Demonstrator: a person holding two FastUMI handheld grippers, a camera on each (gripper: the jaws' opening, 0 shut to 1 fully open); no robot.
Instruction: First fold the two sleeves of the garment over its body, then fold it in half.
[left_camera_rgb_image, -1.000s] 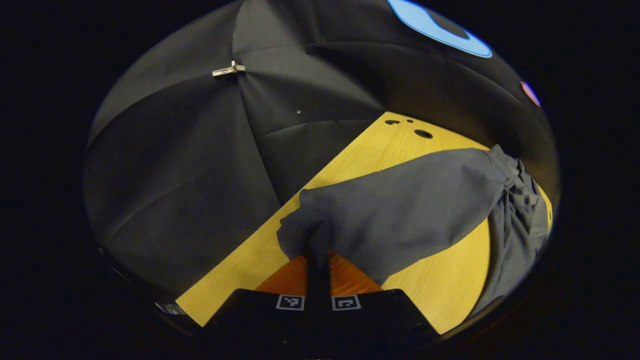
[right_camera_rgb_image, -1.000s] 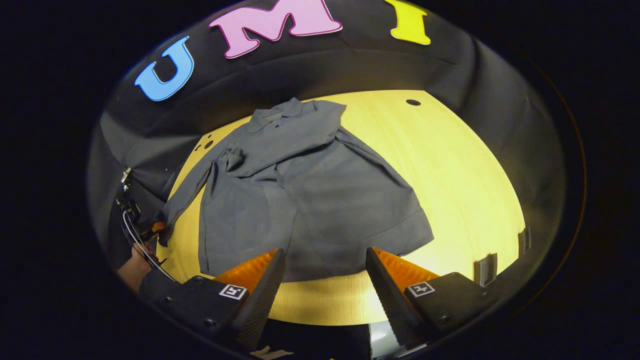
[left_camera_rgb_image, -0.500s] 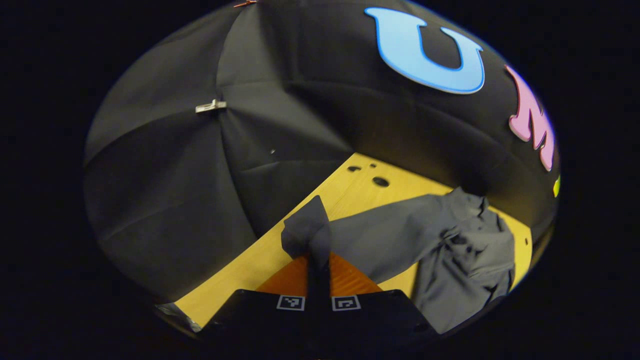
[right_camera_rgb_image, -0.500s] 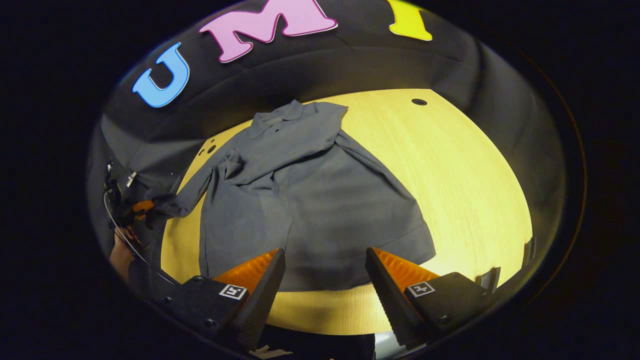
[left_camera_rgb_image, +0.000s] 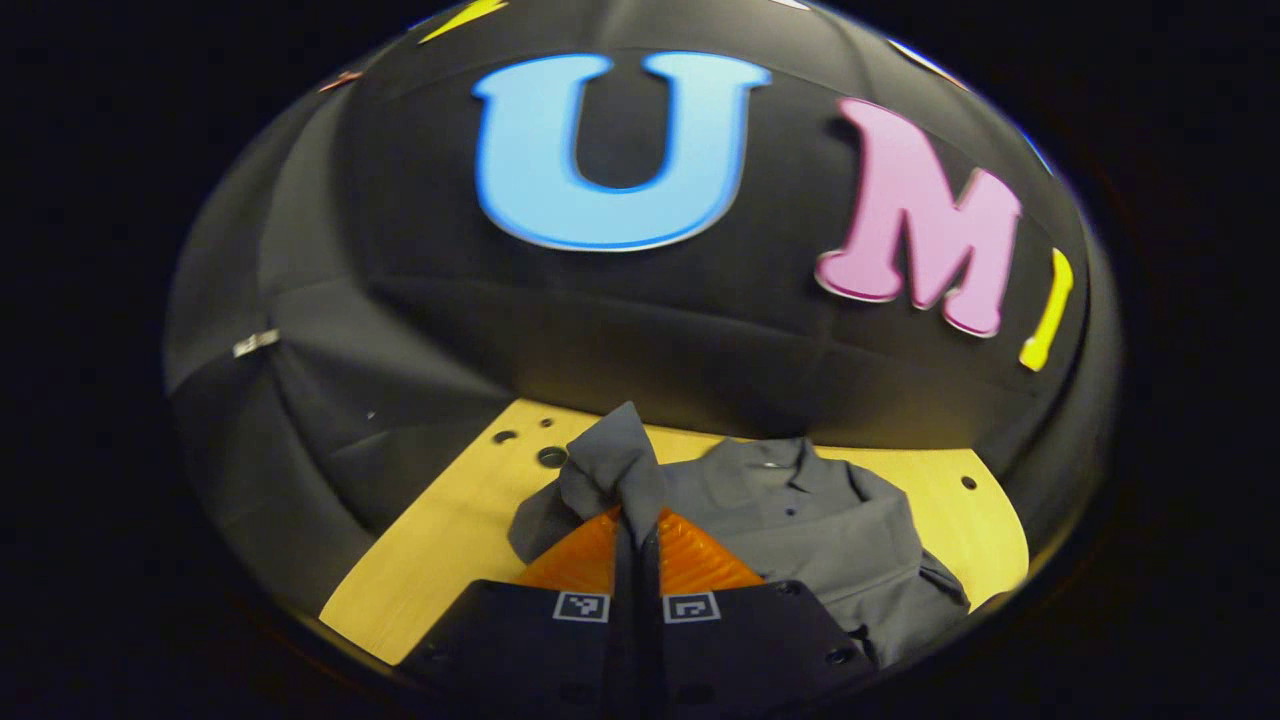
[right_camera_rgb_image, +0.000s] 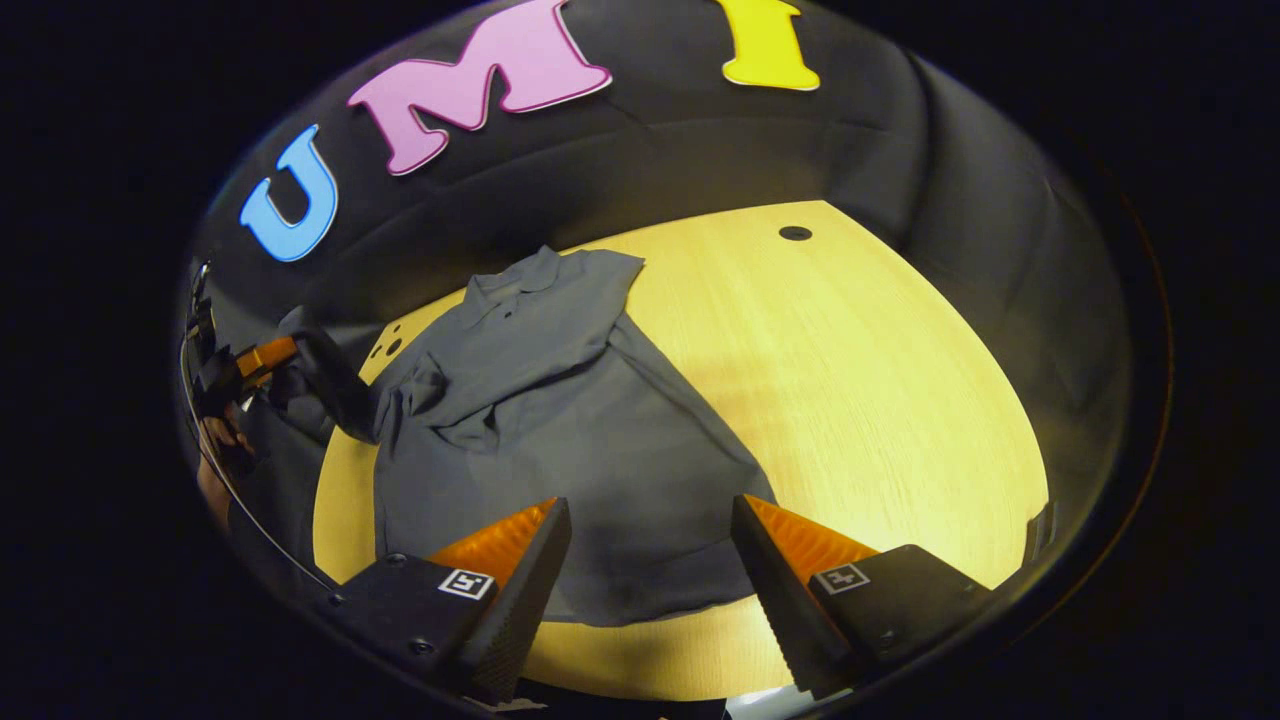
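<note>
1. Black cloth walls close round a pale wooden desk (right_camera_rgb_image: 880, 380), and the grey garment (right_camera_rgb_image: 560, 430) lies spread on its left half, collar toward the far wall, hem nearest you.
2. Your left gripper (left_camera_rgb_image: 637, 515) has its jaws clamped together on the cuff end of the left sleeve (left_camera_rgb_image: 610, 465), and that sleeve is lifted off the desk; in the right gripper view you see it hanging from the gripper at the garment's left edge (right_camera_rgb_image: 330, 385).
3. Carry the cuff inward and across the chest, low and level, so the sleeve folds at the shoulder seam rather than dragging the whole body sideways.
4. Set the cuff down on the body, then part the jaws only once the cloth rests flat; letting go in the air probably leaves a crumpled heap.
5. Your right gripper (right_camera_rgb_image: 650, 560) hovers above the hem with its jaws wide apart, holding nothing. Use it to pin the body if it starts to slide.
6. The right sleeve seems already laid over the chest; keep the new fold from disturbing it.
</note>
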